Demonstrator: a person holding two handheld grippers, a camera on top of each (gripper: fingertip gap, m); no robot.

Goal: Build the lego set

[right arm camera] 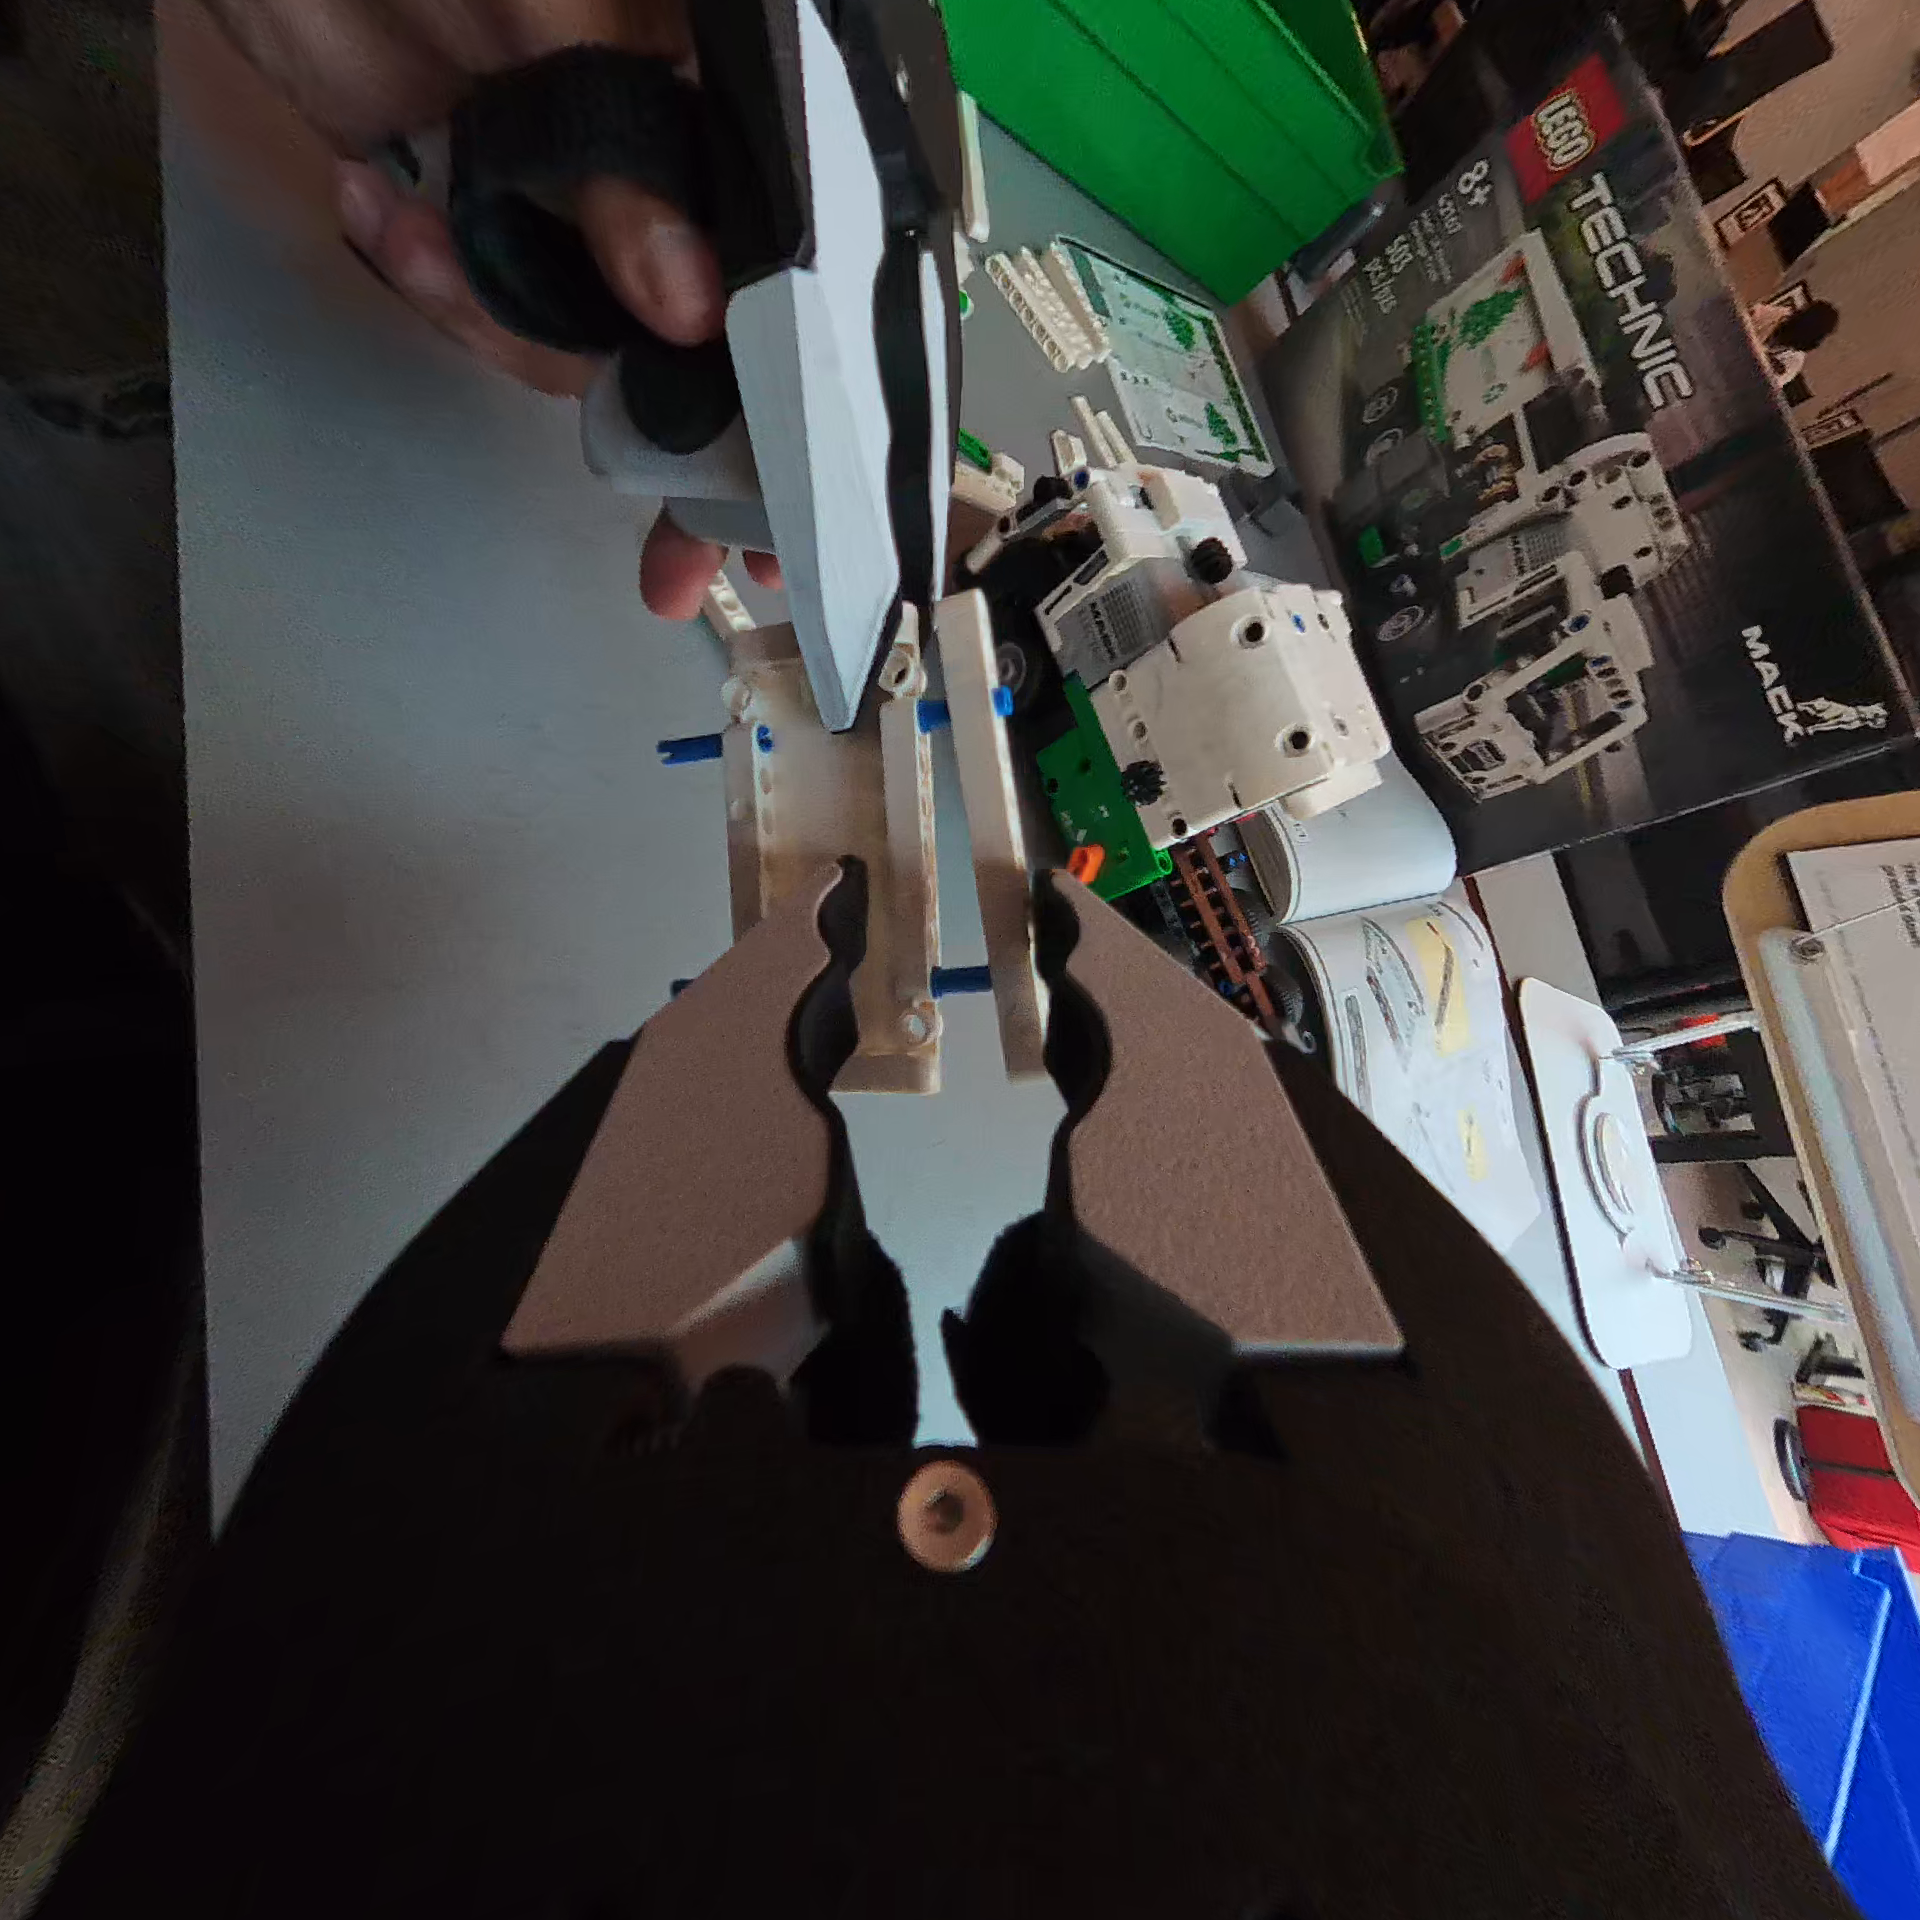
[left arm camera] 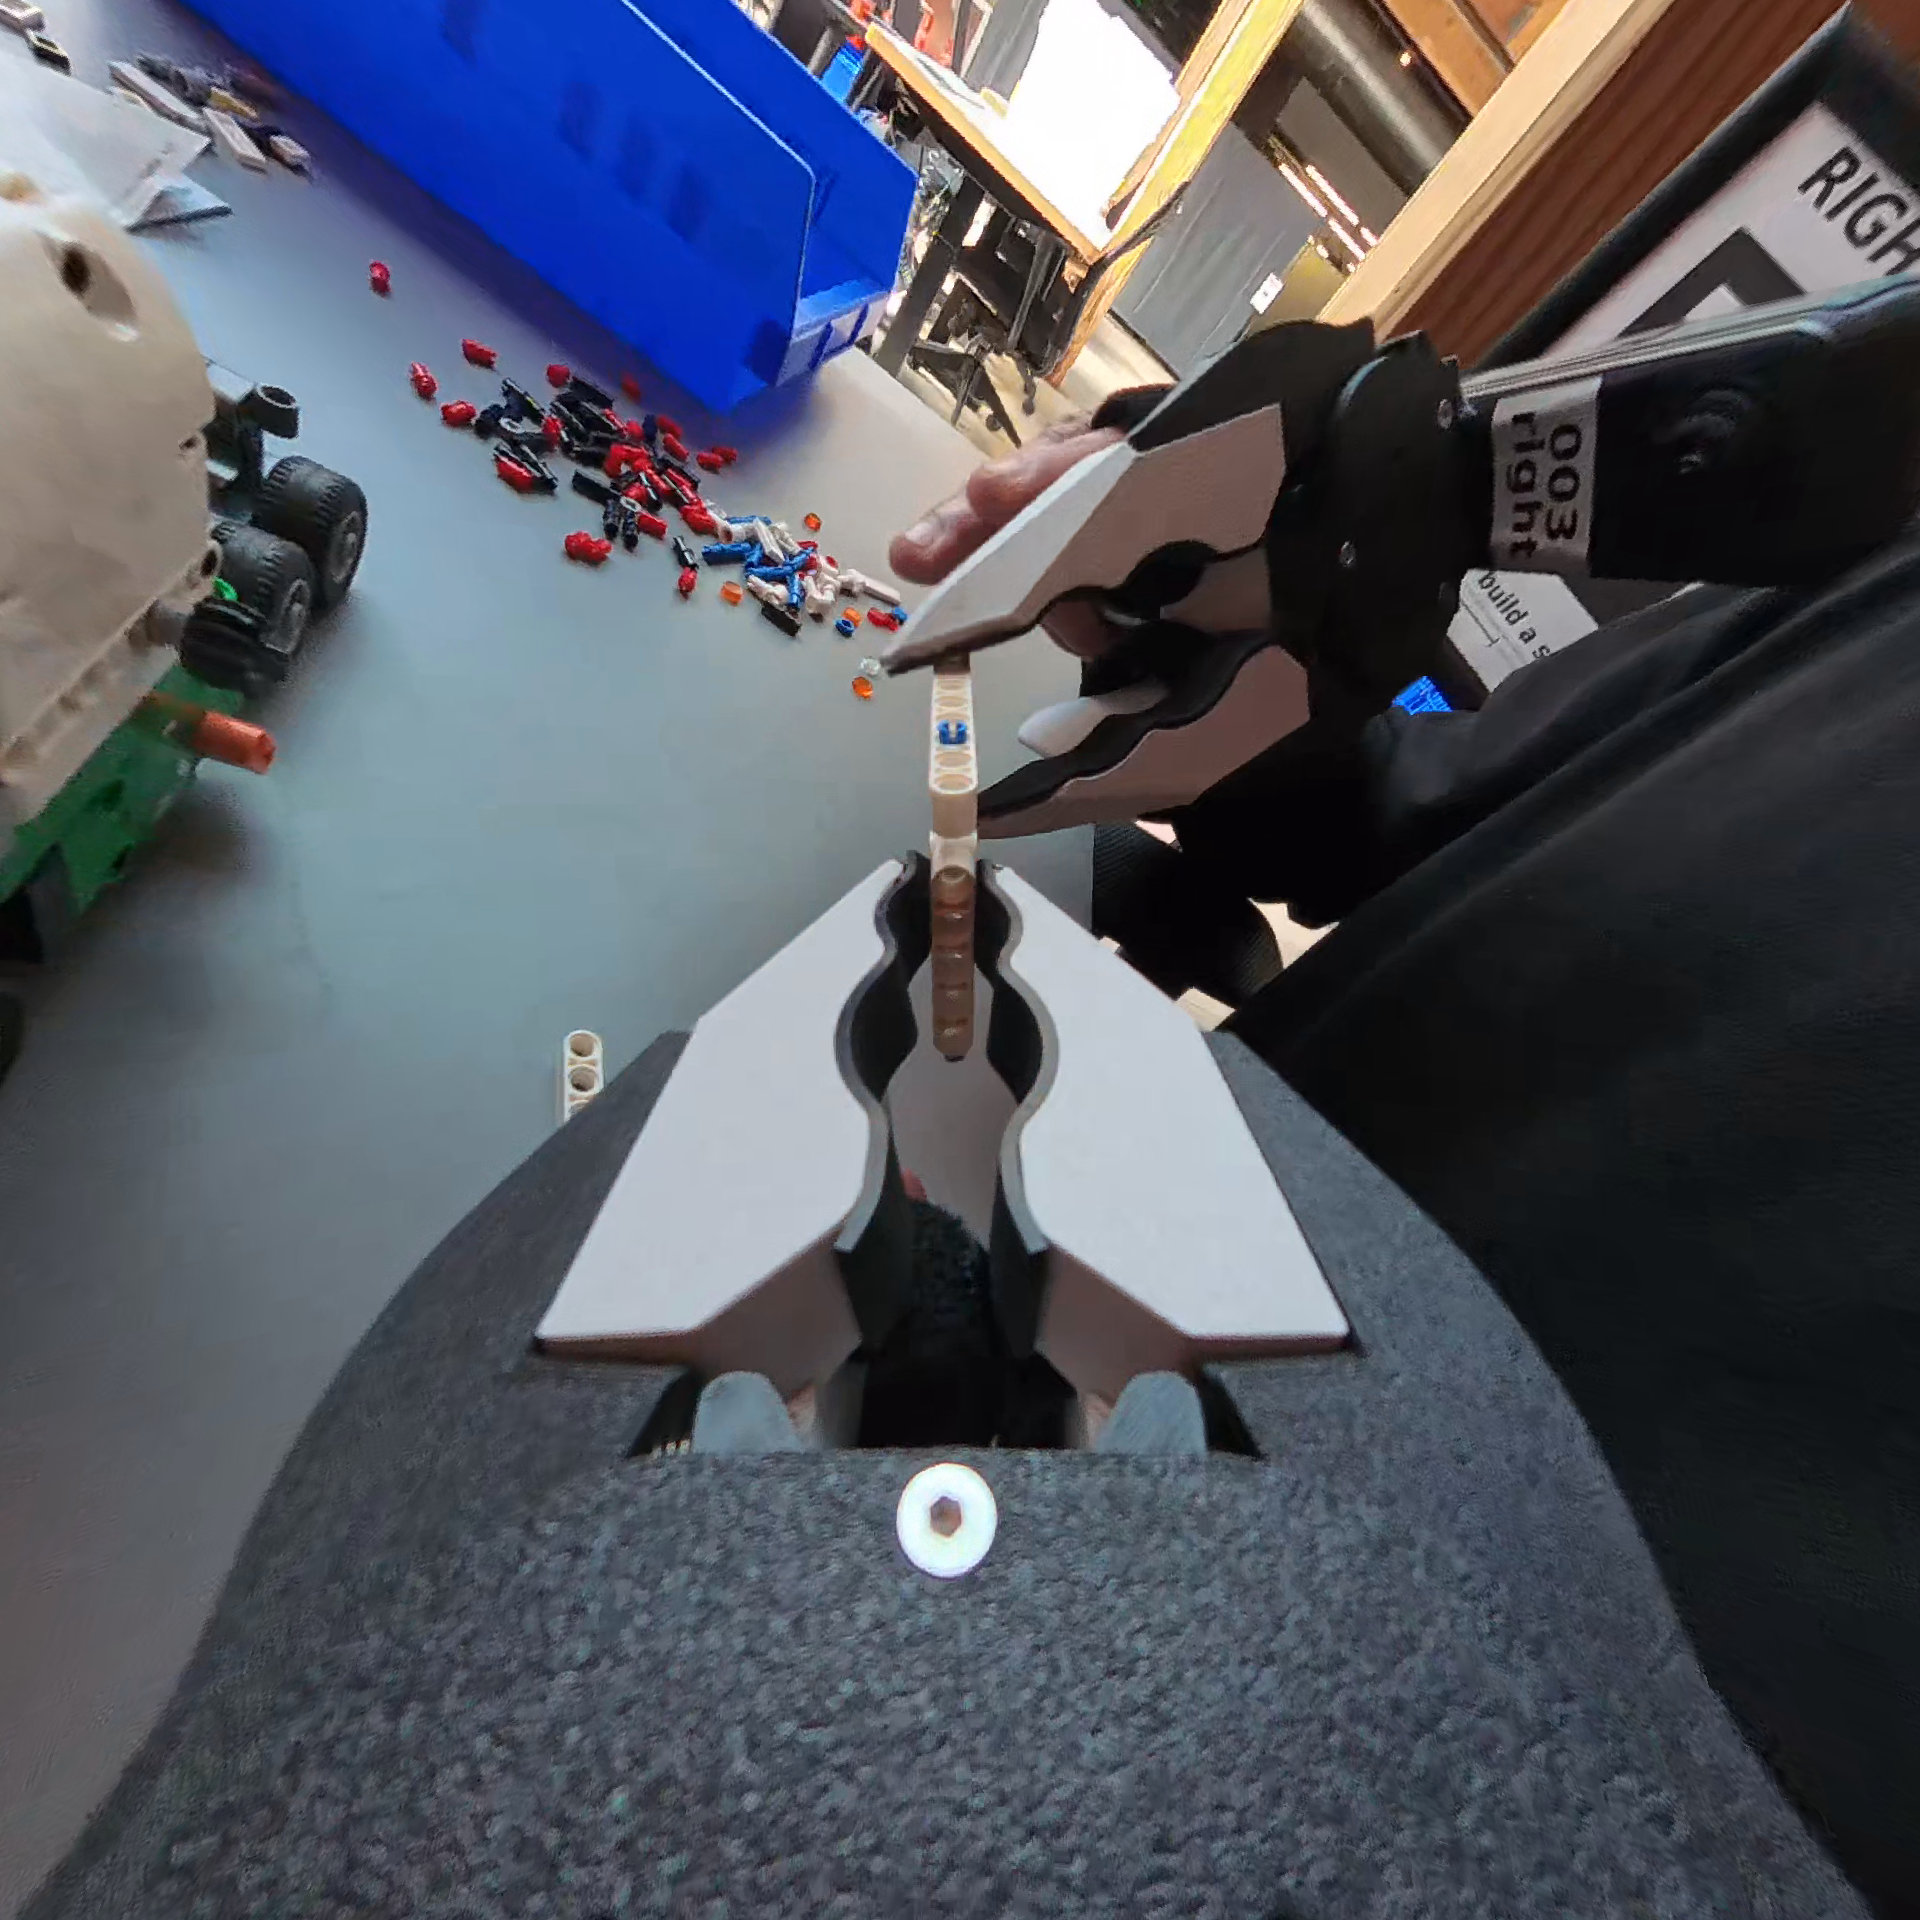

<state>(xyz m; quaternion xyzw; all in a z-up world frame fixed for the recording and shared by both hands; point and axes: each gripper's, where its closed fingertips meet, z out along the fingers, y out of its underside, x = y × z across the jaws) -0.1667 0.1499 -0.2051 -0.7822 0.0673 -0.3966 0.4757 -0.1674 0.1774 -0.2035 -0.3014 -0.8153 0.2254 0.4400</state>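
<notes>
A white beam-and-panel assembly [right arm camera: 904, 831] is held above the grey table. A separate white panel [right arm camera: 987, 748] sits on its blue pins [right arm camera: 961, 979] with a gap between them. My left gripper [left arm camera: 951, 868] is shut on the assembly's edge [left arm camera: 948, 769]; it enters the right wrist view from above [right arm camera: 862, 707]. My right gripper [right arm camera: 948, 883] straddles the assembly and the panel, one finger on each outer side. In the left wrist view it [left arm camera: 940, 743] clamps the white beam from both ends.
A part-built white and green truck [left arm camera: 104, 520] [right arm camera: 1226, 686] stands on the table. Loose red, black and blue pins [left arm camera: 623, 468] lie beyond the grippers, near a blue bin [left arm camera: 582, 156]. A green bin [right arm camera: 1164, 114], the set's box [right arm camera: 1610, 468] and an open booklet [right arm camera: 1423, 1060] lie to the right. Only a small space, under 4 cm, lies between the two pairs of fingers.
</notes>
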